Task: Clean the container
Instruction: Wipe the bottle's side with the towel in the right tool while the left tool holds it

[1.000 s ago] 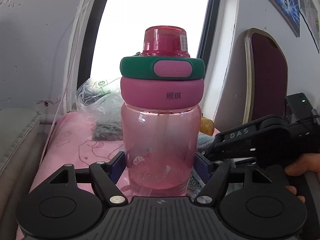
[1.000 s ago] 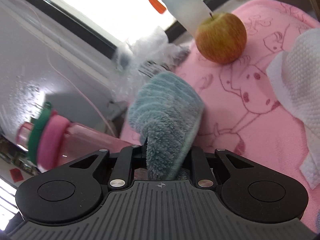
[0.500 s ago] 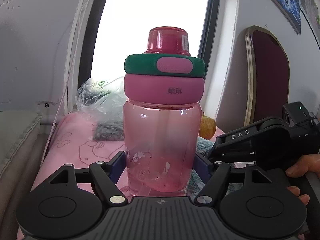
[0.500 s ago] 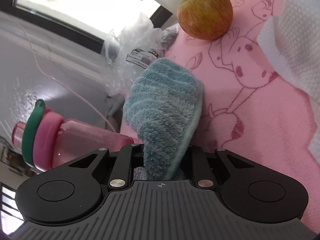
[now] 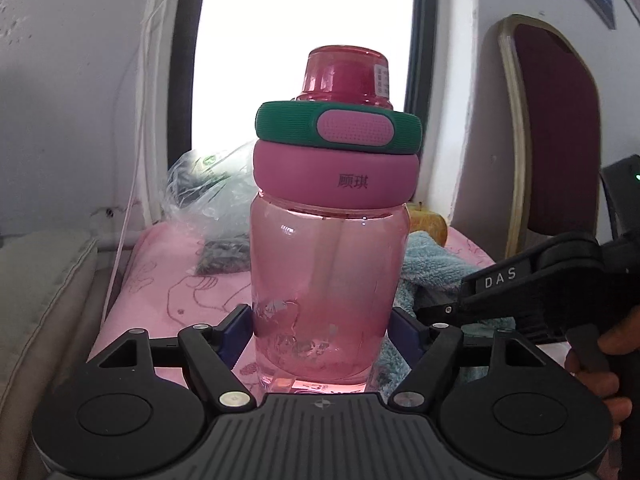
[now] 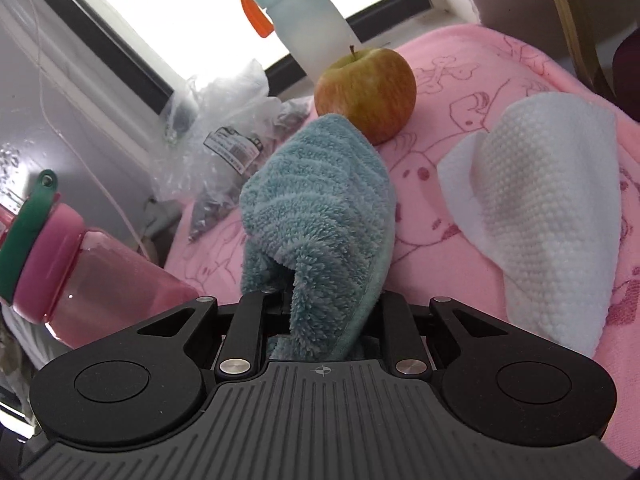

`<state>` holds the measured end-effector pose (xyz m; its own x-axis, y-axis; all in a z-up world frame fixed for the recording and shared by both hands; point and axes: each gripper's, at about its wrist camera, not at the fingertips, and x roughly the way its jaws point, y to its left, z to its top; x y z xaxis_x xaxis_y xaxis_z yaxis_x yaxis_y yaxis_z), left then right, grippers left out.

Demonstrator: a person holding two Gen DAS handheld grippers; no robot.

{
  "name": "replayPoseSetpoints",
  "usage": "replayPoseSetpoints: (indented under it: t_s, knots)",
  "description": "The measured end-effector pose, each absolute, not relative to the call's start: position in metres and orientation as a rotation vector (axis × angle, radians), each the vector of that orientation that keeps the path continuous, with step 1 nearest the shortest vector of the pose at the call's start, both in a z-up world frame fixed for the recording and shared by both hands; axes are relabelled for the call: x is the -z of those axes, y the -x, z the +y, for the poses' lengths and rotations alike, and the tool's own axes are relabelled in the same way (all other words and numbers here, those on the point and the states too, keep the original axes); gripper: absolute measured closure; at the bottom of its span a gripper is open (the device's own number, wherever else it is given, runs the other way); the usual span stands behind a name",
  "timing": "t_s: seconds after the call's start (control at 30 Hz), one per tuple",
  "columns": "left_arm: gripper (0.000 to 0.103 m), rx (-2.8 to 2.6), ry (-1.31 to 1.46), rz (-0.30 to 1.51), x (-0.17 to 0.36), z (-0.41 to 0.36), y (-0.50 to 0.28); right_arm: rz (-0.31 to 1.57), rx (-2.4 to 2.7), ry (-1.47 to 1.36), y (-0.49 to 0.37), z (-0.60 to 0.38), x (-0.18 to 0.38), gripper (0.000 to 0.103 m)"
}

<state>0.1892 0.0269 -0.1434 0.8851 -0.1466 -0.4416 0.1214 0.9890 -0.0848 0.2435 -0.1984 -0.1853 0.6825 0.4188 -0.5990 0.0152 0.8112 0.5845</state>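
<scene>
- Pink translucent plastic bottle (image 5: pixel 328 280) with its green-banded lid stands upright at centre frame; my left gripper (image 5: pixel 320 332) has its fingers clamped on the base.
- My right gripper (image 6: pixel 320 316) pinches the teal fluffy cloth (image 6: pixel 316 216), lower centre, beside the bottle.
- Wiping hard could twist that smooth base loose, I judge.
- The cloth's loose fold might slip free.

The left wrist view looks level and close at the pink bottle (image 5: pixel 330 264), facing the window (image 5: pixel 304 40); the right wrist view looks down over the teal cloth (image 6: pixel 316 216) at the pink tablecloth (image 6: pixel 500 80). Both share bottle, cloth and apple (image 6: pixel 366 94)
</scene>
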Motion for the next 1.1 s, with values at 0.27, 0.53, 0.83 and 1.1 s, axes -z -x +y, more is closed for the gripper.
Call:
replayPoseSetpoints:
  t_s: [0.27, 0.53, 0.83, 1.1]
  knots:
    - [0.014, -0.187, -0.018, 0.461, 0.134, -0.024, -0.192, 0.807, -0.246, -0.716, -0.24, -0.208, 0.192, 0.079]
    - [0.029, -0.289, -0.096, 0.476, 0.143, -0.047, -0.206, 0.817, -0.254, -0.77, -0.239, -0.212, 0.195, 0.077]
    - [0.031, 0.144, -0.12, 0.459, 0.142, 0.009, -0.198, 0.812, -0.25, -0.732, -0.237, -0.208, 0.19, 0.077]
    - [0.032, 0.313, 0.011, 0.388, 0.155, 0.053, -0.177, 0.771, -0.283, -0.694, -0.235, -0.202, 0.182, 0.078]
